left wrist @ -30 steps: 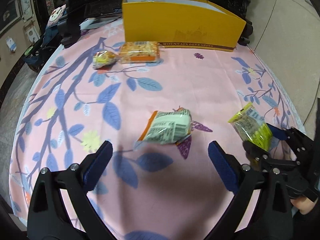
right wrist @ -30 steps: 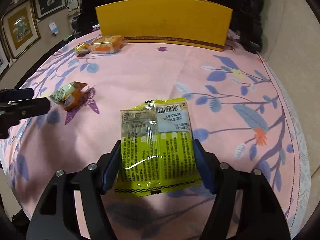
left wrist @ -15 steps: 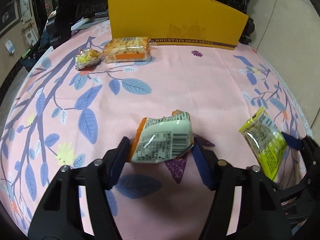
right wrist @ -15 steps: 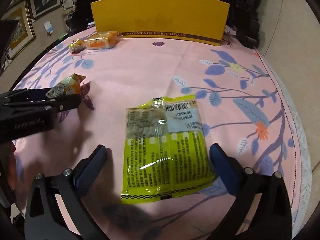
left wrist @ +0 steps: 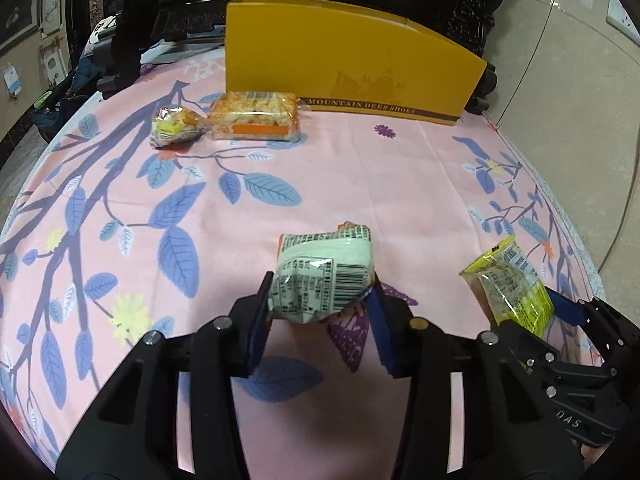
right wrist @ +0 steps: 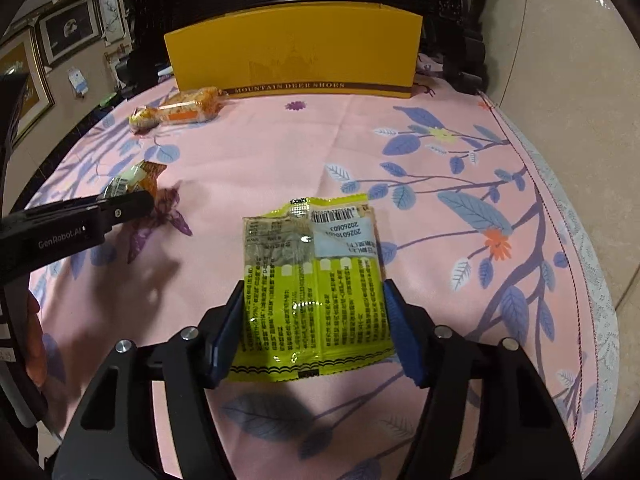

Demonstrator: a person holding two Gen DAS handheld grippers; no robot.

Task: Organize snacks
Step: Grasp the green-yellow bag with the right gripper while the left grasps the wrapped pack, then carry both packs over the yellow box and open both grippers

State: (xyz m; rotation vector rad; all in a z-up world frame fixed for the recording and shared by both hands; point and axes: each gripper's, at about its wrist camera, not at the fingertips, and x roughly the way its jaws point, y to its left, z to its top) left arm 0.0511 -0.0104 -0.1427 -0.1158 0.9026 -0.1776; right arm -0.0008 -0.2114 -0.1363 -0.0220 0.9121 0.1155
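Four snack packets on the round pink tablecloth with blue leaf print (left wrist: 360,184); one yellow cardboard shoe box (left wrist: 352,68) stands at 12 o'clock at the far edge.

Flat yellow-green plastic snack packet (right wrist: 316,280): long axis runs 6 to 12 o'clock, barcode end toward 12, clear window in its upper left. It lies between the fingers of the right gripper (right wrist: 316,332), whose jaws have just been closing; both blue pads now press its long edges, so it is grasped.

Puffy white-and-orange crumpled snack packet (left wrist: 324,276): barcode side faces the camera, orange end toward 12. The left gripper (left wrist: 320,320) has just been closing its jaws and now clamps this packet by its sides.

Clear-and-orange rectangular cracker packet (left wrist: 256,120): long axis 9 to 3 o'clock, just before the box. Small yellow twisted wrapper snack (left wrist: 176,130) touches its 9 o'clock end.
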